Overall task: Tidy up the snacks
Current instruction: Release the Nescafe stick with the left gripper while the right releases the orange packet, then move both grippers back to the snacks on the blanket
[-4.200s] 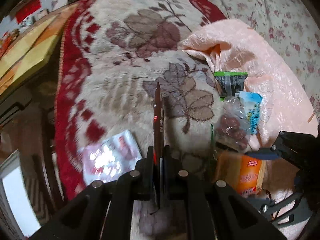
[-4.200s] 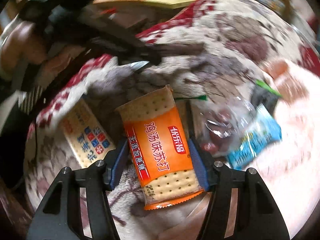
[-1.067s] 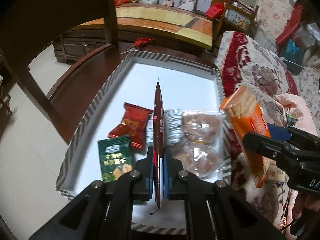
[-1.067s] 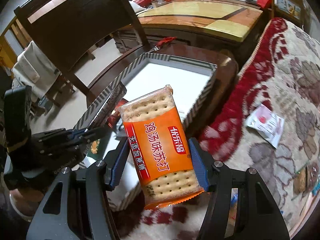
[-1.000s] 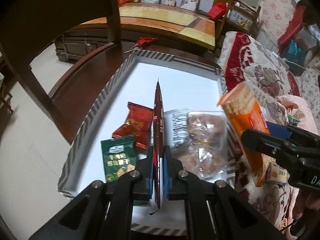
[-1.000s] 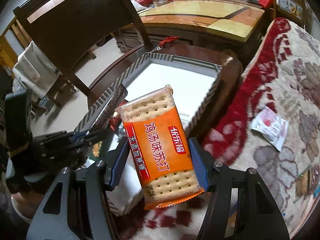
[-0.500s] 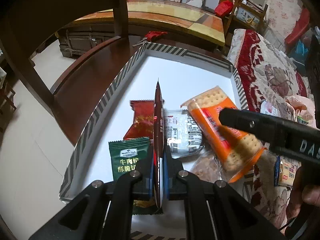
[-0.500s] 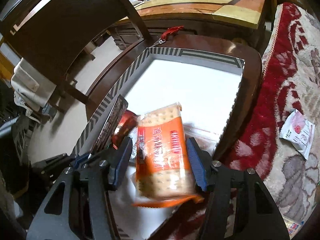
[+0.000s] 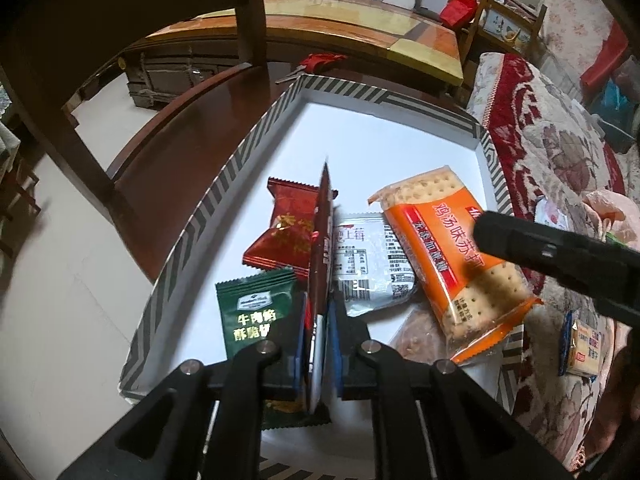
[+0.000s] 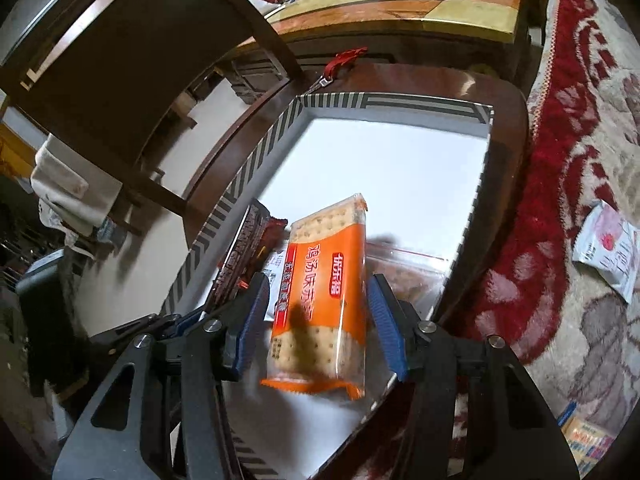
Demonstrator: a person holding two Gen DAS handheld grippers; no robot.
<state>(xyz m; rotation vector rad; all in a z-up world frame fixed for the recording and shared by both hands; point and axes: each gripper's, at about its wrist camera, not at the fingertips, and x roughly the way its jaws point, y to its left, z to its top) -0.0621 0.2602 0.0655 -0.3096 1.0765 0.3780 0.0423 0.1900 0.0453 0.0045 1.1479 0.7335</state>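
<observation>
A white tray with a striped rim (image 9: pixel 256 140) (image 10: pixel 240 184) sits on a dark wooden table. In it lie a red packet (image 9: pixel 288 232), a green packet (image 9: pixel 256 312), a silver packet (image 9: pixel 368 260) and a clear bag of brown snacks (image 9: pixel 416 340). My left gripper (image 9: pixel 318 344) is shut on a thin brown snack bar (image 9: pixel 322 240), held edge-on above the tray. My right gripper (image 10: pixel 316 320) is open; the orange cracker pack (image 10: pixel 324 300) (image 9: pixel 448 248) lies loose between its fingers, resting in the tray.
A red and cream floral blanket (image 10: pixel 580 200) lies right of the table, with a white packet (image 10: pixel 608 252) and a small yellow pack (image 9: pixel 580 344) on it. A dark wooden chair (image 10: pixel 140 60) stands left. A red key strap (image 10: pixel 340 62) lies beyond the tray.
Both grippers swung from the blanket to over the tray. My right gripper opened and the orange cracker pack dropped into the tray. My left gripper still holds the brown bar.
</observation>
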